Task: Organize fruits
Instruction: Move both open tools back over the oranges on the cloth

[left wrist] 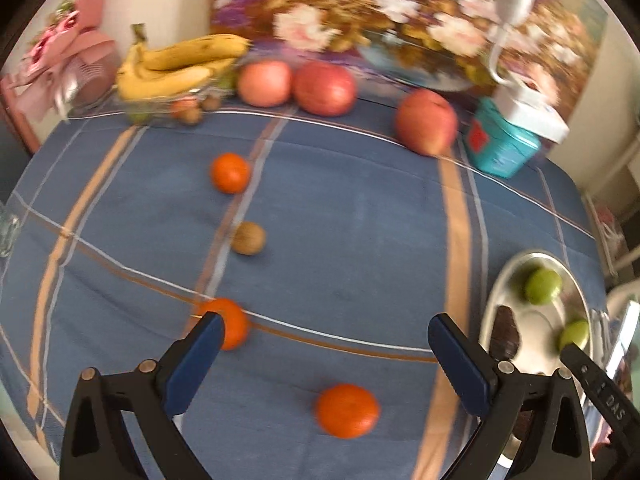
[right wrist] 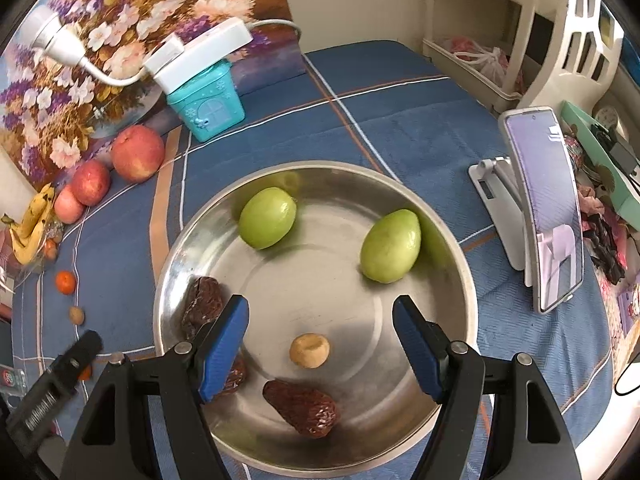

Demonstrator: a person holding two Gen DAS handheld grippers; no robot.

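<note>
My left gripper (left wrist: 326, 344) is open and empty above the blue cloth, with a tangerine (left wrist: 347, 411) just below between its fingers, another tangerine (left wrist: 232, 324) behind the left fingertip, a third (left wrist: 229, 173) farther off and a walnut (left wrist: 248, 238). Three apples (left wrist: 426, 122) and bananas (left wrist: 180, 64) lie at the back. My right gripper (right wrist: 320, 332) is open and empty over a steel bowl (right wrist: 456, 240) that holds two green fruits (right wrist: 267, 218), dark dates (right wrist: 302, 408) and a small tan fruit (right wrist: 310, 351). The bowl (left wrist: 494, 296) also shows in the left view.
A teal tin (right wrist: 208, 100) with a white power strip (right wrist: 200, 54) on it stands at the back by a floral panel. A phone on a white stand (right wrist: 540, 216) is right of the bowl. A pink gift box (left wrist: 68, 64) sits at the far left.
</note>
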